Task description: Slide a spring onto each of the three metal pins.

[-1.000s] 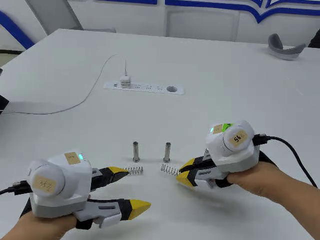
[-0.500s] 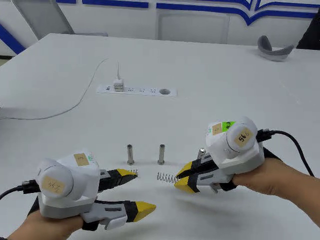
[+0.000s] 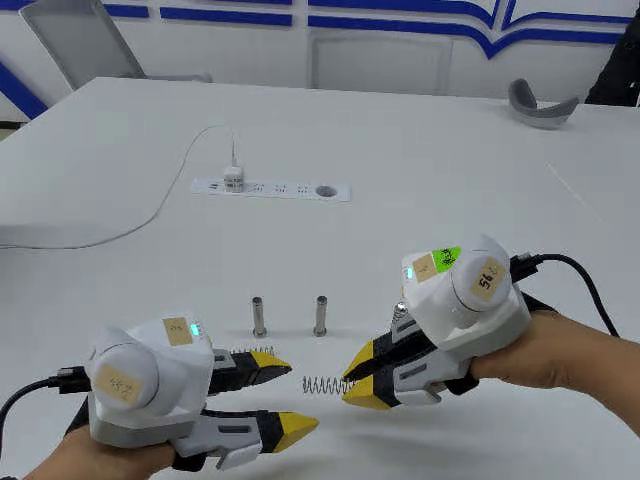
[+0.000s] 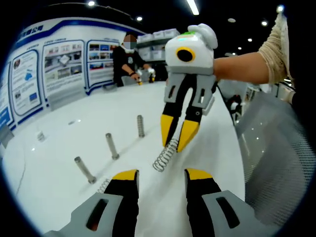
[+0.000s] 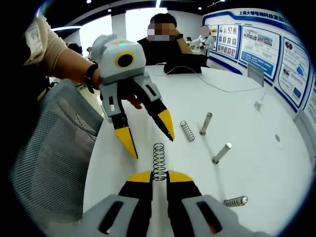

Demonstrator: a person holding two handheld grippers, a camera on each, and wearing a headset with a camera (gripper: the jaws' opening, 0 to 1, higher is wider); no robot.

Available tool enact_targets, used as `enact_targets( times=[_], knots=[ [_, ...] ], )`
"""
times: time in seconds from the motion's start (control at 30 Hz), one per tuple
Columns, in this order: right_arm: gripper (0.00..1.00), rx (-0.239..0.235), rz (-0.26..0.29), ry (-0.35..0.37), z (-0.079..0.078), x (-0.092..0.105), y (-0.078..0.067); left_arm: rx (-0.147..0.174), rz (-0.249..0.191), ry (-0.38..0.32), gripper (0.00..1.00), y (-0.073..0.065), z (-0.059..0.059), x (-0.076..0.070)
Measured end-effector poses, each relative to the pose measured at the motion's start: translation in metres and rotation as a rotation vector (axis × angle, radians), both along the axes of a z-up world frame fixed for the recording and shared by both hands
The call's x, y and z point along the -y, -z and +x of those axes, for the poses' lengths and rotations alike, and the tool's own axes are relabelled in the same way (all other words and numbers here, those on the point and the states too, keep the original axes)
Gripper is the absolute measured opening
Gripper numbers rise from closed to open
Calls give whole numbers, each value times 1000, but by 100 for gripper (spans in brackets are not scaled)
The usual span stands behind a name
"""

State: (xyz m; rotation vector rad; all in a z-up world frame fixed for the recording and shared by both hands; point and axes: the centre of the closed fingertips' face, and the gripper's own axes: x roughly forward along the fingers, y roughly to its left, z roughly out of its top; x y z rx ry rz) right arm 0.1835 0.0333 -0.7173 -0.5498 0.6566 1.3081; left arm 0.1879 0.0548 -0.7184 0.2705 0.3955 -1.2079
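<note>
- While I am working over the smooth white table [image 3: 480, 180], my right tongs [image 5: 159, 177] are pinching one end of a spring [image 5: 158, 157]. Their jaws are drawn nearly together, with only the coil's width between the yellow tips.
- That spring is showing as a thin, bright wire coil. It is sticking straight out ahead of the jaws, with its free end pointing toward my left tongs [image 3: 285, 395]. In the head view it is hanging low over the tabletop, and I cannot tell whether it is touching.
- My left tongs are gaping wide and gripping nothing, their black jaws with yellow tips spread well apart.
- A second spring [image 3: 250, 352] is lying loose on the table, just beside the upper left jaw tip and in front of the left pin [image 3: 259, 316].
- The left pin and the middle pin [image 3: 320, 315] are standing upright side by side. Both are bare, smooth, grey metal cylinders.
- A third pin [image 5: 234, 201] is looking ribbed with coil turns along its shaft in the right gripper view. In the head view it is sitting mostly hidden behind my right tongs.
- A flat white power strip [image 3: 270, 187] is lying farther back, with a white cable [image 3: 150, 215] trailing off to the left.
</note>
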Motion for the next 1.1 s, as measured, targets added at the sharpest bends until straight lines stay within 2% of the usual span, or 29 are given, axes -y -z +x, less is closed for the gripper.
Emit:
enact_targets(
  times=[0.33, 0.57, 0.8, 1.1],
  knots=[
    [12, -8, -35, -54, -9, -1, 1, 31, 9, 50, 27, -1, -8, 9],
    [12, -14, -45, -74, -11, -3, 0, 71, 23, 74, 15, -1, -9, 12],
    [12, -12, -54, -79, -11, -6, -3, 74, 37, 77, 14, 2, -9, 11],
    [11, 10, -23, -87, -11, -16, -19, 73, 42, 76, 12, 4, -9, 10]
  ],
)
